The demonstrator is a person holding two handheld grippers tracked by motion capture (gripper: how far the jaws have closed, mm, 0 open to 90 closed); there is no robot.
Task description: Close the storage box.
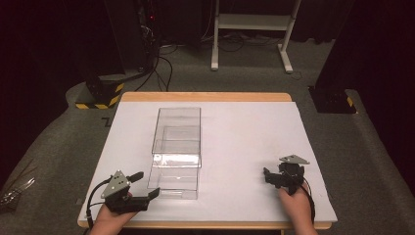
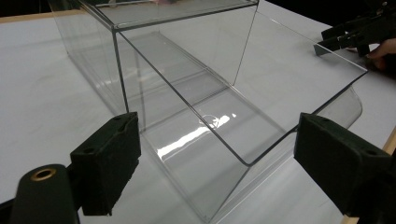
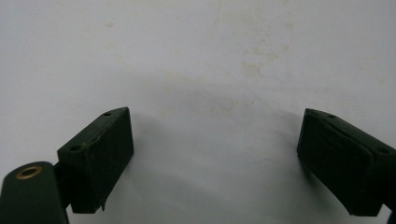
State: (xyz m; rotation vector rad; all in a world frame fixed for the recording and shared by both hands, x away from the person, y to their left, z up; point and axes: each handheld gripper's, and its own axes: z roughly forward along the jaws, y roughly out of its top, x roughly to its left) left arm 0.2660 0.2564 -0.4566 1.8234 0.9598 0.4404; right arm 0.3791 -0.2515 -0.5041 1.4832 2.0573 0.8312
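A clear plastic box (image 1: 177, 128) lies lengthwise on the white table top (image 1: 244, 142), left of centre. Its clear drawer (image 1: 173, 180) is slid out toward the near edge. In the left gripper view the drawer (image 2: 224, 126) sits straight ahead, its open end between and just beyond the jaws. My left gripper (image 1: 147, 184) (image 2: 215, 154) is open at the drawer's near left corner, holding nothing. At the near right, well clear of the box, my right gripper (image 1: 268, 176) (image 3: 212, 154) is open over bare white surface. It also appears far off in the left gripper view (image 2: 355, 35).
The table has a wooden rim (image 1: 205, 96) and stands on grey carpet. Behind it are a white desk frame (image 1: 249, 22), black stands with yellow-black striped bases (image 1: 100, 98) and floor cables (image 1: 161, 68). Another black base (image 1: 333, 100) sits at the far right.
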